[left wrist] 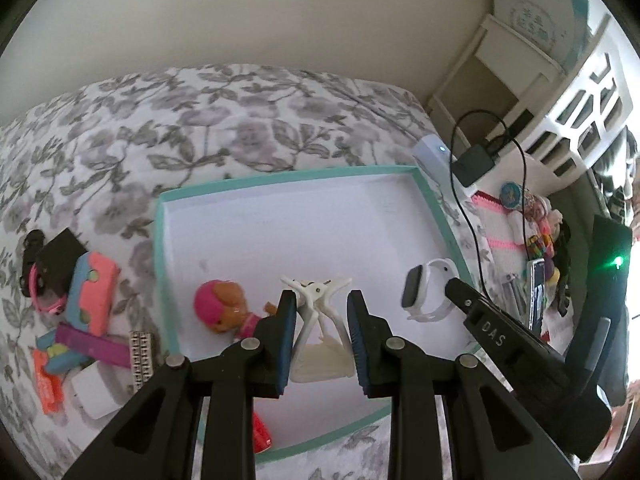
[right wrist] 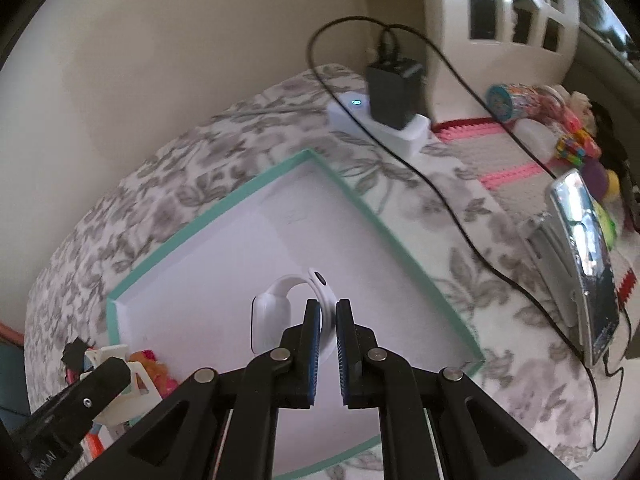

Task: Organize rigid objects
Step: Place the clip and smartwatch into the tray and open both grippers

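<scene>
A shallow white tray with a teal rim [left wrist: 280,182] lies on the flowered bedspread. My left gripper [left wrist: 322,300] hangs over the tray's near part, shut on a white hair claw clip [left wrist: 316,294] with its teeth pointing away. A small doll with pink hair [left wrist: 218,306] lies in the tray just left of it. My right gripper [right wrist: 328,308] is shut on the strap of a white smartwatch [right wrist: 276,308] above the tray's right side. The left wrist view shows that watch [left wrist: 424,292] at the right gripper [left wrist: 450,284]. The left gripper [right wrist: 100,376] with the clip shows at the lower left of the right wrist view.
A heap of small toys [left wrist: 92,292] lies on the bedspread left of the tray. Beyond the tray's far right corner sits a white power strip with a black adapter [right wrist: 394,96] and a trailing cable. A phone [right wrist: 584,256] and a pink studded plate [right wrist: 492,160] lie to the right.
</scene>
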